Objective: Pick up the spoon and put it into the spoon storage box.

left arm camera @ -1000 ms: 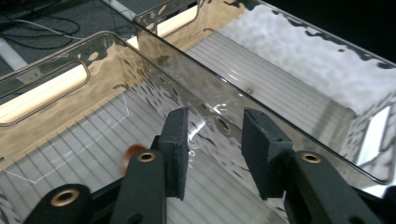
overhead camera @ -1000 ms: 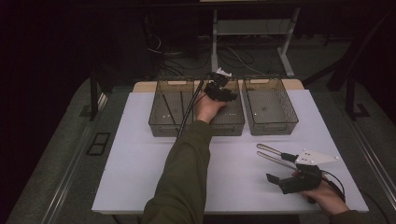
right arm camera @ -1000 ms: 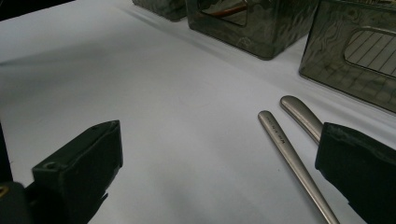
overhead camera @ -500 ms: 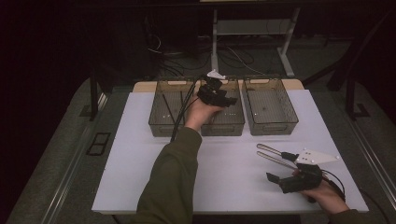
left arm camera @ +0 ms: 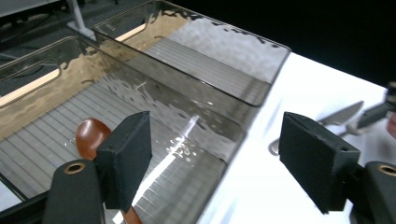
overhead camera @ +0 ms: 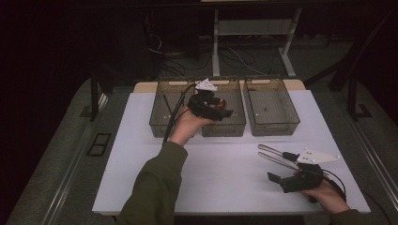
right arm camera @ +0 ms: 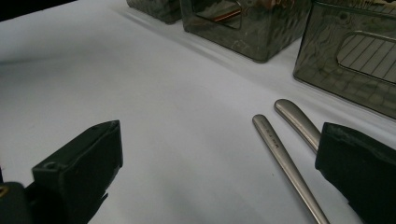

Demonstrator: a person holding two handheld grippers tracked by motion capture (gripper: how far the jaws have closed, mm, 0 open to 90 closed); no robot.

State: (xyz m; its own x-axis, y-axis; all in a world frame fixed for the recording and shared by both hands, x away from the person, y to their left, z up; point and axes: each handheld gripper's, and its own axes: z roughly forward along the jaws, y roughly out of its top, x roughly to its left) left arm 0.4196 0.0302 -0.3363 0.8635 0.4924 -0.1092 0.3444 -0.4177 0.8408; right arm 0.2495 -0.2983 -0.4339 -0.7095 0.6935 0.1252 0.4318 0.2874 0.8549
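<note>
From the high view, three smoky clear-plastic bins sit in a row on the white bench (overhead camera: 141, 154); the left claw (overhead camera: 224, 112) hangs over the middle bin (overhead camera: 234, 127).

In the left gripper view, its blocky black foam jaws have just been opening and stand spread, nothing between them; the glossy brown wooden spoon (left arm camera: 91, 135) lies on the middle bin's ribbed floor.

In the right gripper view, the right claw (right arm camera: 224, 172) is spread, near two slim brushed-metal handles (right arm camera: 280, 158) lying short of the bins.
</note>
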